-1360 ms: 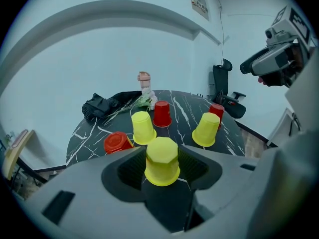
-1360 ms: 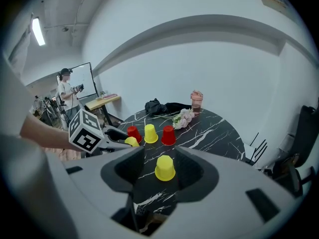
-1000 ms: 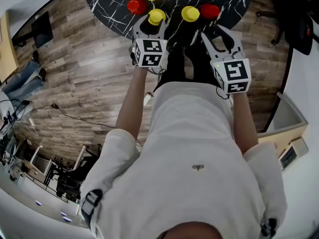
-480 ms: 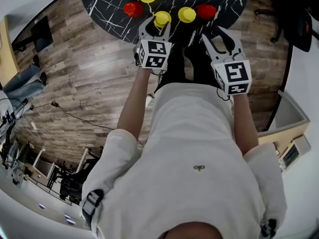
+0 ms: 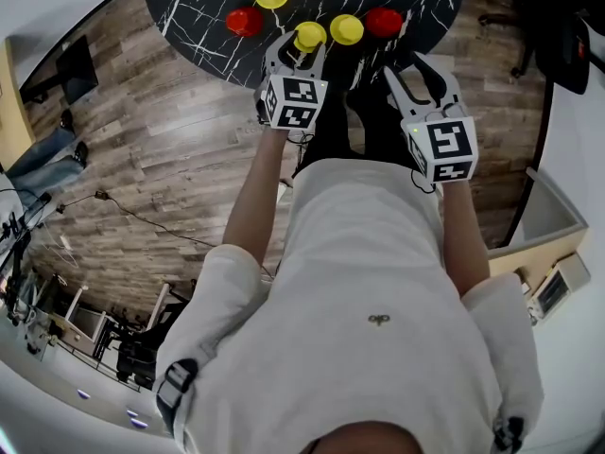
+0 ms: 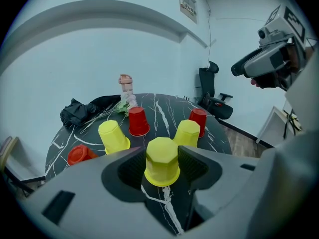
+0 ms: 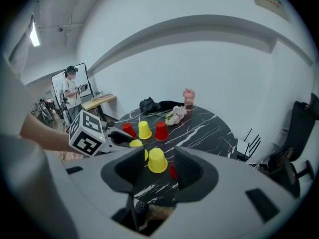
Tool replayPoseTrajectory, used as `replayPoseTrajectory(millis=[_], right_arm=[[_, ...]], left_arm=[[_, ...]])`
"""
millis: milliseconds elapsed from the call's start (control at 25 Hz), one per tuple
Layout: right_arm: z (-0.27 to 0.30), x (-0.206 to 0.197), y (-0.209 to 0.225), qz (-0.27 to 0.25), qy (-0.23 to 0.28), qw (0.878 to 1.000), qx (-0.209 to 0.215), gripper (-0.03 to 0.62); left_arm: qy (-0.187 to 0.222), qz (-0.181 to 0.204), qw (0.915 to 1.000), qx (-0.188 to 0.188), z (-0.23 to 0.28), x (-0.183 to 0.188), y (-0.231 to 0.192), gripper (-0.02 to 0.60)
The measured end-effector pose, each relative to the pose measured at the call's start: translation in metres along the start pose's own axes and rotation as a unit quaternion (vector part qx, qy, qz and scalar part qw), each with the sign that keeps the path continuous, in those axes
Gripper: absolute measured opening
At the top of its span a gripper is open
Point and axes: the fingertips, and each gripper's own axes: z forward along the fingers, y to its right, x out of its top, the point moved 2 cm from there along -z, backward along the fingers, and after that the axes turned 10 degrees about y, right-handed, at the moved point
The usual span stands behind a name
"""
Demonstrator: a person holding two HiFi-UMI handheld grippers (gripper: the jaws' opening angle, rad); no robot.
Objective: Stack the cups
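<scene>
Several red and yellow cups stand upside down on the black marble table (image 5: pixel 203 8). My left gripper (image 5: pixel 297 49) (image 6: pixel 162 153) is open, its jaws on either side of the nearest yellow cup (image 5: pixel 309 34) (image 6: pixel 162 162) without pressing it. Beside that one stands another yellow cup (image 5: pixel 346 28) (image 6: pixel 188 133), then a red cup (image 5: pixel 383 21) (image 6: pixel 198 120). Further back are a yellow cup (image 6: pixel 113 136), a red cup (image 6: pixel 138 121) and a red cup (image 6: pixel 79 154) at the left. My right gripper (image 5: pixel 416 70) (image 7: pixel 157 156) hangs open and empty short of the table's near edge, looking toward a yellow cup (image 7: pixel 157 160).
At the table's far side lie a black bag (image 7: pixel 149 105), a bunch of flowers (image 7: pixel 175 116) and a pink bottle (image 7: pixel 188 99). A black office chair (image 6: pixel 213 96) stands beyond the table. A person (image 7: pixel 72 86) stands far off at the left wall. Wood floor surrounds the table.
My left gripper has slid a little forward and to the right, so the yellow cup now sits deeper between its jaws. The right gripper has kept still.
</scene>
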Motion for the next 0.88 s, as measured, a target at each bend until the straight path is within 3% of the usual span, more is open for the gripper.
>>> replayPoseTrajectory(millis=[600,880], right_arm=[[0.002,-0.002,0.008,-0.001,-0.001,1.000,0.004,0.186],[0.009,0.001,0.008,-0.007,0.001,1.000,0.007,0.186]], left_arm=[[-0.034,0.021,0.9992,-0.007,0.008,-0.012,0.005,0.216],[-0.025,0.011,0.9996,-0.003,0.000,-0.011,0.004,0.225]])
